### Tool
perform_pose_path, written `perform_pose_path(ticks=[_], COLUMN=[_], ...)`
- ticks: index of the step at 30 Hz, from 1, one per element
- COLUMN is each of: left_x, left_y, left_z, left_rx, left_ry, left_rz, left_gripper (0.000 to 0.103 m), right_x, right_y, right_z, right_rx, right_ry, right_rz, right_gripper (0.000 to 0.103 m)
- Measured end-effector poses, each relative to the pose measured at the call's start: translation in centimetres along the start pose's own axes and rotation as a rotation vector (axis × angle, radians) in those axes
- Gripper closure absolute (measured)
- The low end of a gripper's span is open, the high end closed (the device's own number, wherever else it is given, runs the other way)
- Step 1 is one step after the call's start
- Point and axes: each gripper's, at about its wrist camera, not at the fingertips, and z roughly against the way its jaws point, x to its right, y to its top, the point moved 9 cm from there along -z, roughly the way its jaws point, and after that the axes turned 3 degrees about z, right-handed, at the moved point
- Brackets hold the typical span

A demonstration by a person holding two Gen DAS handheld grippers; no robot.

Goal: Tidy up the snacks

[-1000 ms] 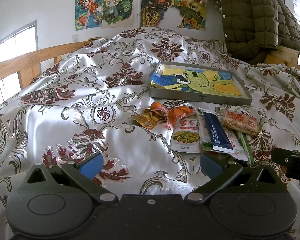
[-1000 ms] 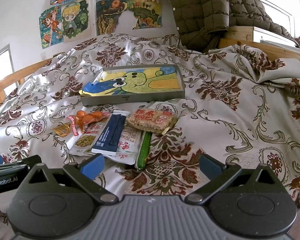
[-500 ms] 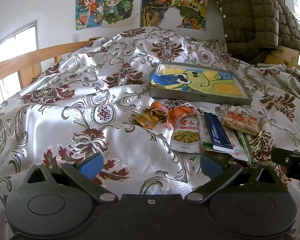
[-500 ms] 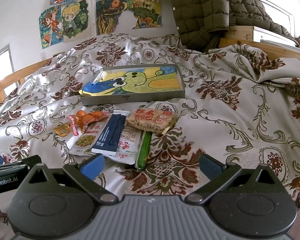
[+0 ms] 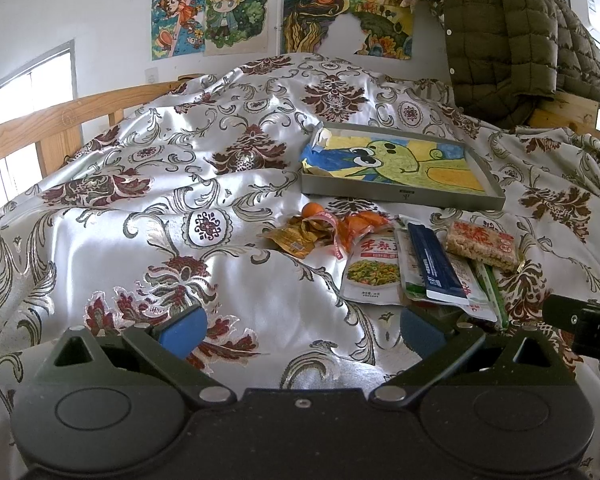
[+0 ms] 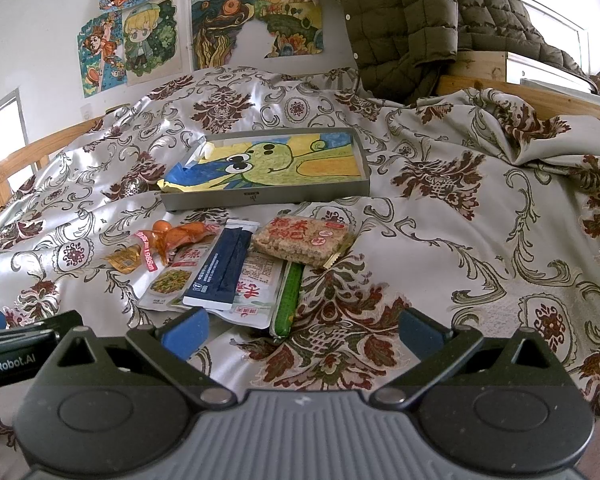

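Both grippers' fingers (image 5: pixel 182 330) (image 6: pixel 185 330) apart and empty, snacks (image 6: pixel 220 268) unmoved since before.

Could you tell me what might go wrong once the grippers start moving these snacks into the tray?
The dark blue packet lies on top of other pouches, so a pinch may lift or drag several at once. The satin bedspread is soft and wrinkled; fingers may snag fabric. The tray sits on uneven bedding and could tip.

a tray (image 6: pixel 268 196) sits mid-bedspread (image 6: pixel 460 240), a jacket (image 6: pixel 412 20) hanging behind it. in front of the tray lie the snacks: a rice cracker pack (image 6: pixel 306 238) rightmost, a stick sachet (image 6: pixel 220 268) overlapping flat pouches (image 6: pixel 256 292), and small wrappers (image 6: pixel 126 260) leftmost.
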Motion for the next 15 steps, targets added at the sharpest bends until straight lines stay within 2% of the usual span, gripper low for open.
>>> perform_pose_path(ticks=[15], left_x=[0.19], left_y=[-0.12], left_z=[0.05], left_rx=[-0.001], left_ry=[-0.001], left_rz=[0.001], left_gripper=[0.001], right_x=[-0.02], right_y=[-0.01], right_z=[0.05], right_rx=[-0.001], right_ry=[0.0], right_rz=[0.0], right_gripper=[0.0])
